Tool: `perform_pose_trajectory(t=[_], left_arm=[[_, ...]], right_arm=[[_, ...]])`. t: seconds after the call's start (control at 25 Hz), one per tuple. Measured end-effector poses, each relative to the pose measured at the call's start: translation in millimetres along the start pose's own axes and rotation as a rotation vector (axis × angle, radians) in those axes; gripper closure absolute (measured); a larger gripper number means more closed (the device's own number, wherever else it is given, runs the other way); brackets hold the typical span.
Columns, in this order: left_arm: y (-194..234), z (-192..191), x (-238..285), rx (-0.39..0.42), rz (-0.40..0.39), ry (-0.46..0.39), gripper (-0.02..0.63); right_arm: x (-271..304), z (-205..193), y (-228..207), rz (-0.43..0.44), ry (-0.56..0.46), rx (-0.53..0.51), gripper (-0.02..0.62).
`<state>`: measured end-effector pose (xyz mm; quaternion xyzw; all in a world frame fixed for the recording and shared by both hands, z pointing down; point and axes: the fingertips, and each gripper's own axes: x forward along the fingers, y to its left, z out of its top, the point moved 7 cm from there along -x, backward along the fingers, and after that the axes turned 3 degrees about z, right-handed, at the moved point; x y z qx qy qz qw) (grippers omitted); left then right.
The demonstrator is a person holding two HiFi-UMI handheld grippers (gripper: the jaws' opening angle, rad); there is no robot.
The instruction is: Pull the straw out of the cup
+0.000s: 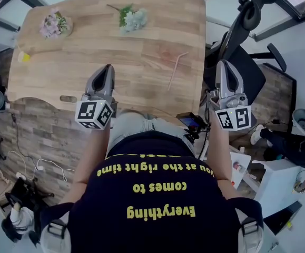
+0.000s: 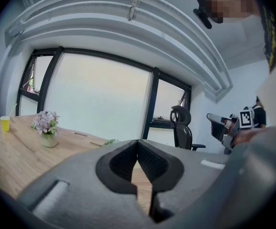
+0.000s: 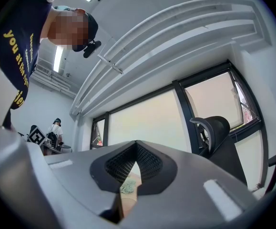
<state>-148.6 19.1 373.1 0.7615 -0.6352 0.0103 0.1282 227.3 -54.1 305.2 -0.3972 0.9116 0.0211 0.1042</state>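
Fingers [image 2: 123, 165] of the left gripper [image 2: 138, 142] are pressed together at the tips, and they hold nothing. The fingers [image 3: 149, 163] of the right gripper [image 3: 137, 143] are closed too, with nothing in them.

From the head view, the left gripper [image 1: 107, 68] sits over the near edge of the table [image 1: 141, 49]. The right gripper [image 1: 223, 65] hangs just off the table's right side.

The straw [image 1: 176, 70] lies flat on the wood, over on the right part of the table. It is between the two grippers but nearer the right one. The little yellow cup [image 1: 23, 57] stands far away at the left edge, past the pink flowers [image 1: 55, 24]. The left gripper view shows the cup [image 2: 5, 123] too, small and far off.

So I think the straw is already out of the cup. The pull looks done.

The best thing to do now is very little. Hold both grippers quiet and closed. Do not swing the right one across the table, because the straw is light and would slide or roll away with one bump.

If the straw must be picked up, use the right gripper, since it is closer. Open the fingers first and come down from above. Pinch the straw on its long straight part, and squeeze softly so it does not get squashed.
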Motion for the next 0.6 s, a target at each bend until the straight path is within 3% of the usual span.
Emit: perform_pose_trajectory(t=[0.6], left_arm=[[-2.7,-5.1,5.2,0.003,-0.006,0.015,0.604]], right_arm=[[1.0,-6.1,-0.4,0.012,0.018,-0.026,0.589]])
